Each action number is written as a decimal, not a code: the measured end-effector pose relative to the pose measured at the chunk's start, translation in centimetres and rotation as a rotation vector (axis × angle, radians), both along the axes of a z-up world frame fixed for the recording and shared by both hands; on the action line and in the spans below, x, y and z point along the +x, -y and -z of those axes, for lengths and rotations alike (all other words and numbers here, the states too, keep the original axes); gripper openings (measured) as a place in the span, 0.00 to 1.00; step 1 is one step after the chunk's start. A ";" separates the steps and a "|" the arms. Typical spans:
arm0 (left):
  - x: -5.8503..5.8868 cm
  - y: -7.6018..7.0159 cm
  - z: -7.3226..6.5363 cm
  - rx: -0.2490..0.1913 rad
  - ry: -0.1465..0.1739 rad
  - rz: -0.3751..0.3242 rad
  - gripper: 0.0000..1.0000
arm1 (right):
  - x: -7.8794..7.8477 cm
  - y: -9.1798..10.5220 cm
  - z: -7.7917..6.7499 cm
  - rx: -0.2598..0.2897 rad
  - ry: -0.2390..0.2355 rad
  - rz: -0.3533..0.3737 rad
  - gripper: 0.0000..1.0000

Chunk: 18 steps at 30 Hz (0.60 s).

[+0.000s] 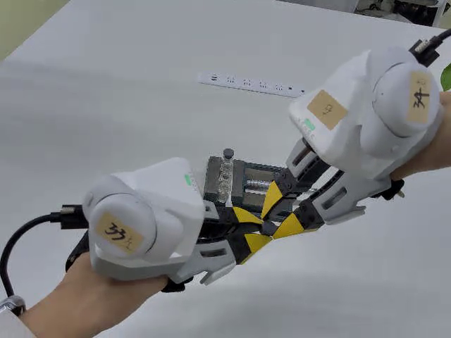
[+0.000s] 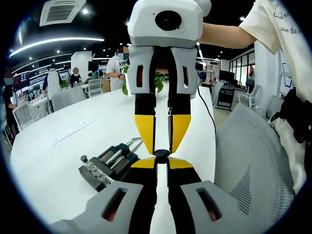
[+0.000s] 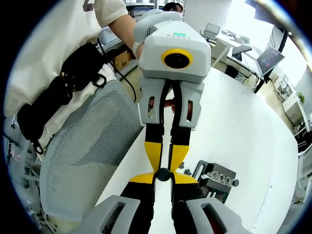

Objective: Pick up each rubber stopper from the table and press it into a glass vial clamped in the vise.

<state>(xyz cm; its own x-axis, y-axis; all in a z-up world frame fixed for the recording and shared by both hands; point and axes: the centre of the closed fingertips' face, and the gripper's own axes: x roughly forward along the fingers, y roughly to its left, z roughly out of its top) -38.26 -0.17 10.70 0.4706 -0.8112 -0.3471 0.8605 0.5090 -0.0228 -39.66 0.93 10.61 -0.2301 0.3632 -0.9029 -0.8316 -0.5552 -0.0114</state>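
A small dark rubber stopper (image 2: 161, 154) (image 3: 163, 174) sits pinched where the two grippers meet tip to tip above the table, in front of the vise (image 1: 239, 184). My left gripper (image 1: 258, 230) (image 2: 161, 164) comes from the lower left, its yellow-tipped jaws closed on the stopper. My right gripper (image 1: 275, 218) (image 3: 163, 179) comes from the upper right and is also closed on it. The vise (image 2: 109, 163) (image 3: 217, 180) clamps a row of glass vials (image 1: 224, 177). The farthest vial carries a dark stopper (image 1: 227, 153).
A white power strip (image 1: 250, 83) lies on the white table behind the vise. A grey mesh chair (image 2: 248, 161) (image 3: 83, 146) stands at the table's edge beside the person. Cables trail from both grippers.
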 end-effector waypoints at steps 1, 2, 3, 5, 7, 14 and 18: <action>0.0 0.0 0.0 0.002 0.002 0.000 0.03 | 0.0 0.0 0.0 -0.002 0.001 -0.001 0.07; 0.0 0.0 0.0 0.002 0.002 -0.001 0.03 | 0.0 0.0 0.0 -0.002 0.001 0.000 0.07; 0.0 0.0 0.0 0.000 0.000 -0.003 0.03 | 0.0 0.0 0.0 0.000 0.005 -0.003 0.07; 0.1 -0.1 0.0 -0.002 -0.002 -0.008 0.03 | 0.1 -0.1 0.0 0.003 0.006 0.011 0.07; 0.2 -0.2 0.0 -0.009 -0.009 -0.016 0.03 | 0.2 -0.2 0.0 0.009 0.009 0.016 0.06; 0.3 -0.4 -0.3 -0.042 -0.025 -0.040 0.03 | 0.4 -0.4 -0.3 0.023 0.008 0.043 0.06; 0.3 -0.4 -0.1 -0.051 -0.037 -0.044 0.03 | 0.3 -0.3 -0.1 0.017 0.009 0.044 0.05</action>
